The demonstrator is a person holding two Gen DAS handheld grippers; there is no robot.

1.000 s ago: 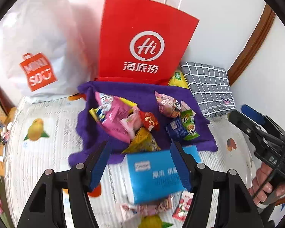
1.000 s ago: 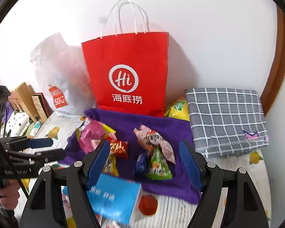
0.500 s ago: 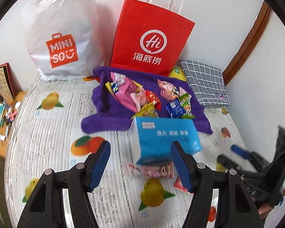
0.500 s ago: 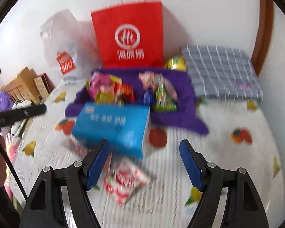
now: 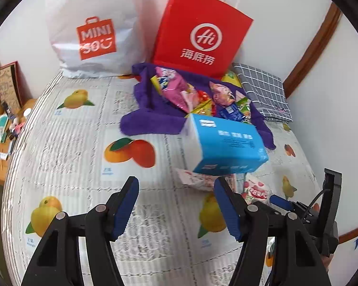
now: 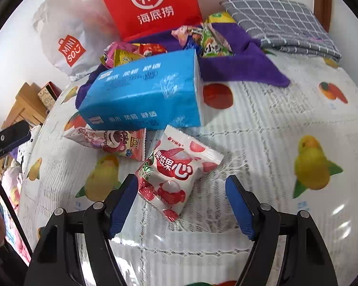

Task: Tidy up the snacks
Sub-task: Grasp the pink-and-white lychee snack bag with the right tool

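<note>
White lychee packet (image 6: 176,174) between right gripper (image 6: 181,205) fingers

light: bright, even | shadows: soft | edges: fisheye-warped, dark corners | blur: slight

A bed (image 5: 66,157) with a white quilted cover printed with fruit fills the scene. A plain white wall (image 5: 286,4) rises at the far side, with brown wooden trim (image 5: 310,50) at right. Wooden furniture (image 6: 23,104) stands at left. Daylight is even.
</note>
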